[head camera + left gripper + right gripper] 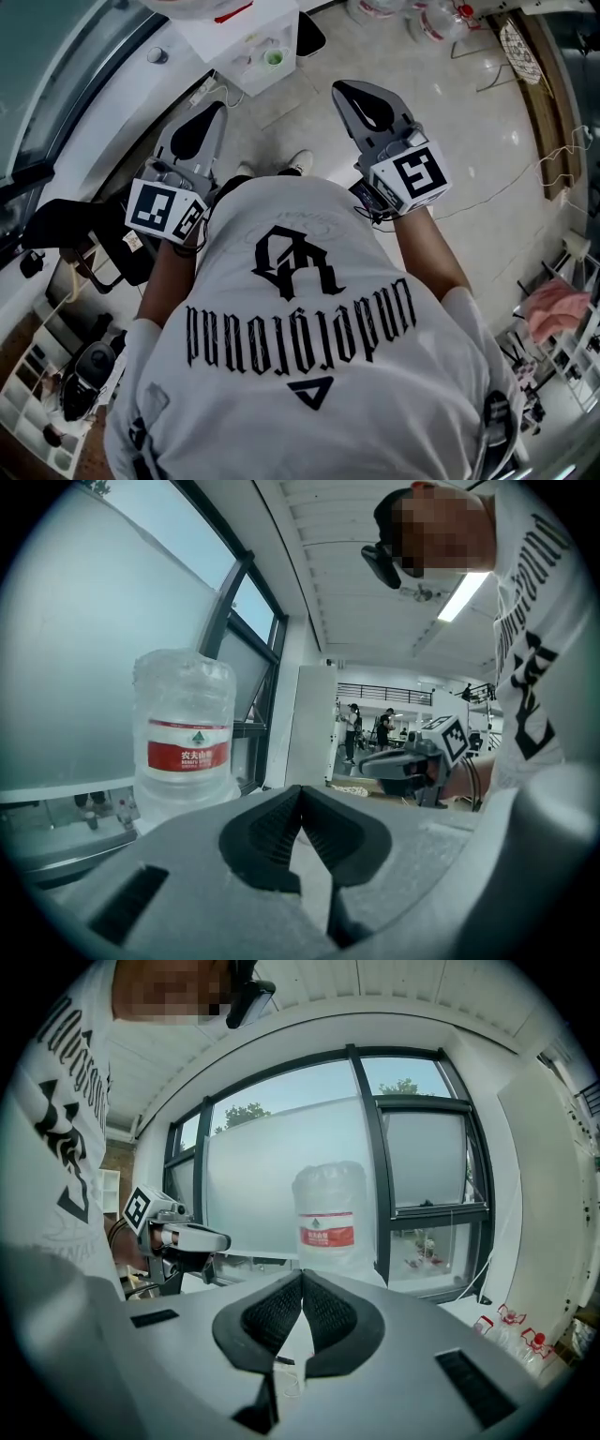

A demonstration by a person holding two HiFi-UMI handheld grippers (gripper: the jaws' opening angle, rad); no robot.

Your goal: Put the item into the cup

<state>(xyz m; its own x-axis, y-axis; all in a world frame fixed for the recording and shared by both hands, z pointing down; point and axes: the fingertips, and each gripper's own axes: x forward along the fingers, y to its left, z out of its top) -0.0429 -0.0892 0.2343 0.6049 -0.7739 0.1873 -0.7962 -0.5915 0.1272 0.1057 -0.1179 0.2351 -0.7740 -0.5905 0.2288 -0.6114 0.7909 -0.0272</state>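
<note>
The left gripper's (300, 797) jaws are pressed together at the tips, with nothing between them; the right gripper's (301, 1281) jaws meet the same way, also bare. In the head view both grippers are held out level in front of the chest, above the pale floor (469, 141), well apart from each other, the right one a little further forward; each carries one marker cube at its rear, close to the wrist. Each gripper view catches the other gripper off to its side.

A person's white shirt (309, 328) with black print fills the lower half of the head view; a shoe (302, 161) shows between the two grippers. One big water jug (183, 733) with a red label stands past the left gripper, before a frosted window (281, 1147). A white table (234, 37) stands ahead at the left, well clear of both grippers; one small green thing (273, 58) rests on it, too small to tell whether it is the cup. A few small bottles (511, 1324) with red caps stand on the floor at the right. A pink cloth (553, 309) lies at the right edge; two people (352, 728) stand far off.
</note>
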